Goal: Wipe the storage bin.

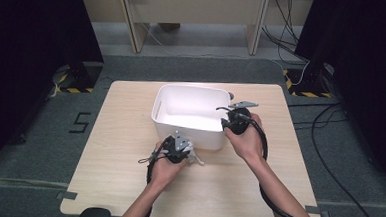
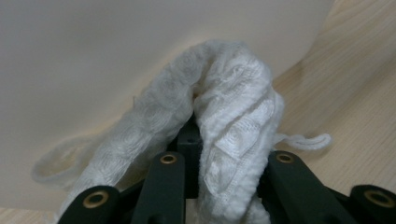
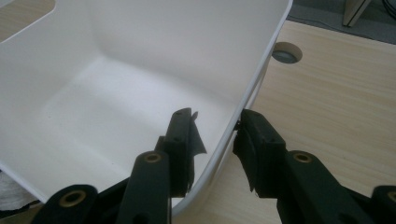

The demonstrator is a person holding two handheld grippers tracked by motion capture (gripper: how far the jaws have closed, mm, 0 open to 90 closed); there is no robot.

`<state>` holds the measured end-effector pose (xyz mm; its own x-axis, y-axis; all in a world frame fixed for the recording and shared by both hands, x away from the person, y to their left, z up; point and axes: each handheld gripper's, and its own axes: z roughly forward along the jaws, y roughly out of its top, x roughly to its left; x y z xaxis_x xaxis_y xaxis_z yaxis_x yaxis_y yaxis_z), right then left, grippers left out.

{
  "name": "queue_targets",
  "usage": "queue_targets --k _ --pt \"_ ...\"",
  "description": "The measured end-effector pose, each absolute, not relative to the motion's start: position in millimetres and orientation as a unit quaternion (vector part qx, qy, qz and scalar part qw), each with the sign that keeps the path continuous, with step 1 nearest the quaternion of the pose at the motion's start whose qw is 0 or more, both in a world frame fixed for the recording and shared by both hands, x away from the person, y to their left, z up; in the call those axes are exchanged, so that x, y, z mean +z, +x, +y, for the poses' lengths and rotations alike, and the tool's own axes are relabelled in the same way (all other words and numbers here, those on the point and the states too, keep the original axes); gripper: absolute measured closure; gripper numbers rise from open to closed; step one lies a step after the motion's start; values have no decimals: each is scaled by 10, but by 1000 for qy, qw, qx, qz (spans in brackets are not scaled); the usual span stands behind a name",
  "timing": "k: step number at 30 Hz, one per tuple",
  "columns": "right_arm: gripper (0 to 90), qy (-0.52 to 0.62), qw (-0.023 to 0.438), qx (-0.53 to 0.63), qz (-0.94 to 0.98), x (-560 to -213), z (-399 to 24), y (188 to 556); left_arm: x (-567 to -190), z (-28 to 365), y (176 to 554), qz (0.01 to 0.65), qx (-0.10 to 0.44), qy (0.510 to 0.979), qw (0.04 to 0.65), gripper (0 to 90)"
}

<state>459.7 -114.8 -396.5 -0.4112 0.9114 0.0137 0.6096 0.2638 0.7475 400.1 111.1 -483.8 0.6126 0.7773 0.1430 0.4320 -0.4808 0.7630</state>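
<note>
Cloth fills my left gripper [image 2: 212, 186]: its jaws are closed tight on a small white knitted cloth [image 2: 233, 126], which bulges up out of them in a soft fold, with a little loop of it trailing onto the table [image 2: 355, 93] at the side. I judge the cloth light, limp and a bit springy; it will sag and drape from wherever I pinch it, so a deep bite on the bunched middle, as now, should carry it better than a corner. It is not fragile and unlikely to slip from the pads.

My right gripper [image 3: 215, 140] straddles the near right wall of the white bin [image 3: 140, 70], one jaw inside and one outside, closed onto the thin plastic to steady it. The bin looks stiff, smooth and light, so it could skid or tip if I pull on it.

In the high view my left gripper [image 1: 178, 150] sits low just in front of the bin's [image 1: 191, 108] near wall, so the cloth [image 1: 194, 157] must rise over that rim. The bin's floor is bare, and open tabletop lies to the left and toward me.
</note>
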Motion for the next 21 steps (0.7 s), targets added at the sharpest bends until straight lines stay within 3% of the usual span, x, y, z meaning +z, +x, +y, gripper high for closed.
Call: queue_targets --k 21 --pt "661 497 217 348 765 -3965 -1148 4597 -4855 1001 3999 363 236 830 353 746"
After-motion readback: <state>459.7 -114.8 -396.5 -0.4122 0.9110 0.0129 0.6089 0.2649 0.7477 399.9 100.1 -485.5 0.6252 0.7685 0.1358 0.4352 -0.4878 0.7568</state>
